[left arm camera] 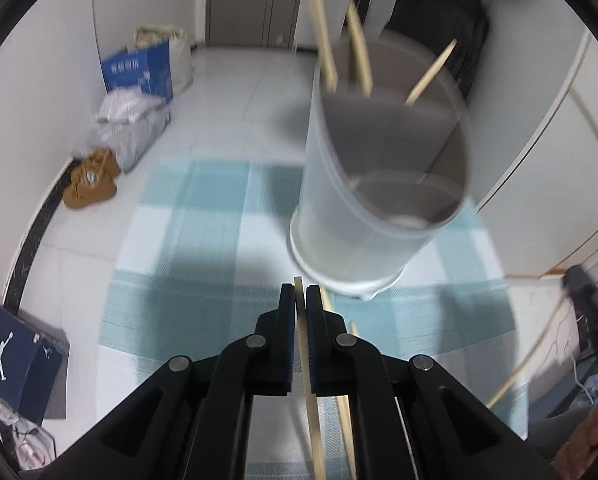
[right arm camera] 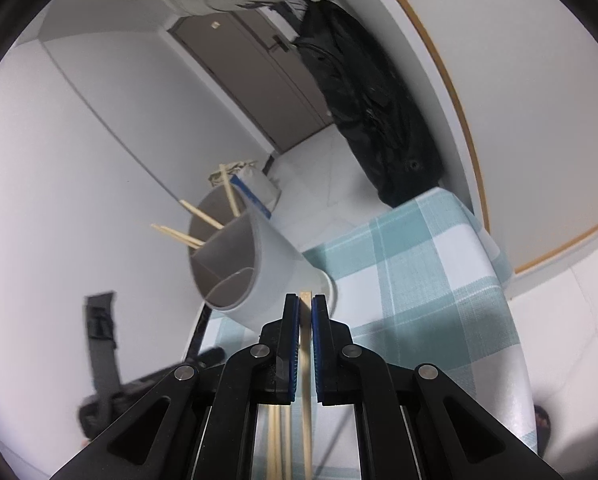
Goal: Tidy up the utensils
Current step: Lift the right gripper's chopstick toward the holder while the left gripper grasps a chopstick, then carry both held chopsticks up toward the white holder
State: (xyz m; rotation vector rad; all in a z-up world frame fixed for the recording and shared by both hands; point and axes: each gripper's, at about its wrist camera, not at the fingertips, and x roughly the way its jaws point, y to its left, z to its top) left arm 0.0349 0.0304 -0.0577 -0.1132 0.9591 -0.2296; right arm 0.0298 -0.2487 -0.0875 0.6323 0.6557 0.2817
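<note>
A grey-white round utensil holder (left arm camera: 379, 184) stands on the teal checked tablecloth (left arm camera: 203, 240), with several wooden chopsticks (left arm camera: 325, 36) sticking out of its back half. My left gripper (left arm camera: 299, 290) is shut on a single chopstick (left arm camera: 305, 356) just in front of the holder's base. Another chopstick (left arm camera: 345, 420) lies on the cloth under its right finger. In the right wrist view the holder (right arm camera: 251, 268) appears tilted to the left, and my right gripper (right arm camera: 305, 298) is shut on a chopstick (right arm camera: 305, 360) close to it. More chopsticks (right arm camera: 277, 440) lie beneath.
Beyond the table lie brown shoes (left arm camera: 91, 182), a blue box (left arm camera: 139, 72) and bags on the white floor. A black bag (right arm camera: 371, 120) hangs by the door. The other gripper's dark tip (left arm camera: 591, 304) with a chopstick shows at the right edge. A black strap (right arm camera: 101, 344) sits at left.
</note>
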